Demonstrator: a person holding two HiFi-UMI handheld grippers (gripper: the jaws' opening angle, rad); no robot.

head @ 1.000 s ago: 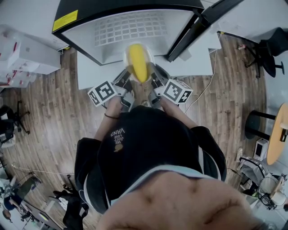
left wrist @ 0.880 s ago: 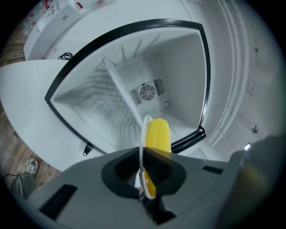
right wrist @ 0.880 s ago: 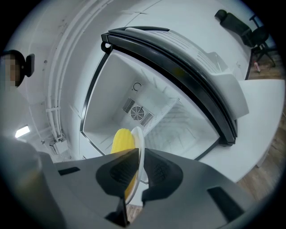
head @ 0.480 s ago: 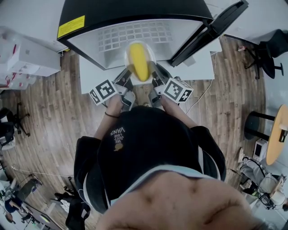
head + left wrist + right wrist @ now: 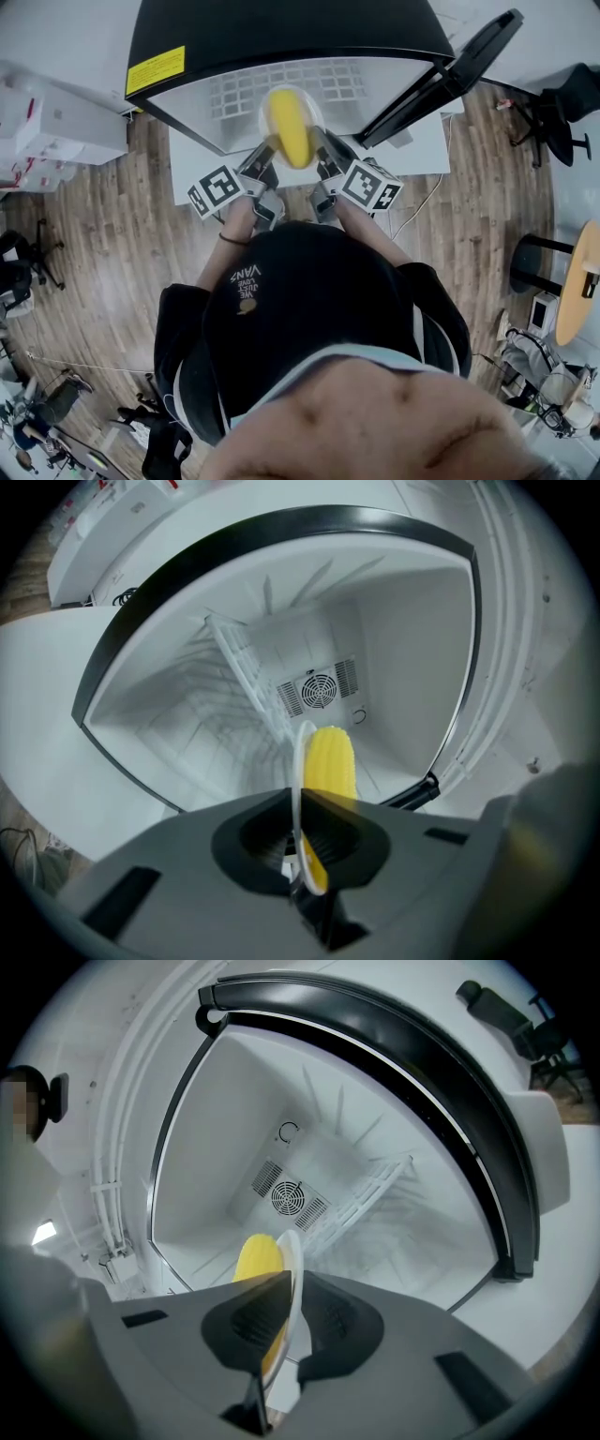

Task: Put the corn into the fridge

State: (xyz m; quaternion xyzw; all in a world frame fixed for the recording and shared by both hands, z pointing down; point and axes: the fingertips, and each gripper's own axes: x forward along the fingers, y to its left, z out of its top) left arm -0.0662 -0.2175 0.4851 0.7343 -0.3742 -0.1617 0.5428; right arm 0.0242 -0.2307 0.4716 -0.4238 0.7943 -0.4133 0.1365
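Between the left gripper [image 5: 264,153] and right gripper [image 5: 322,150], corn [image 5: 289,127] on a plate [image 5: 313,109], jaws closed on its rim.

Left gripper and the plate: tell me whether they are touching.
Touching. The left gripper view shows the left gripper with its jaws closed on the rim of the plate that carries the corn.

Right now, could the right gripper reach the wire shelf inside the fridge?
Probably yes: the fridge door is open and nothing shows between the right gripper and the wire shelf. It is shut on the plate with the corn, as is the left gripper, so both would go together.
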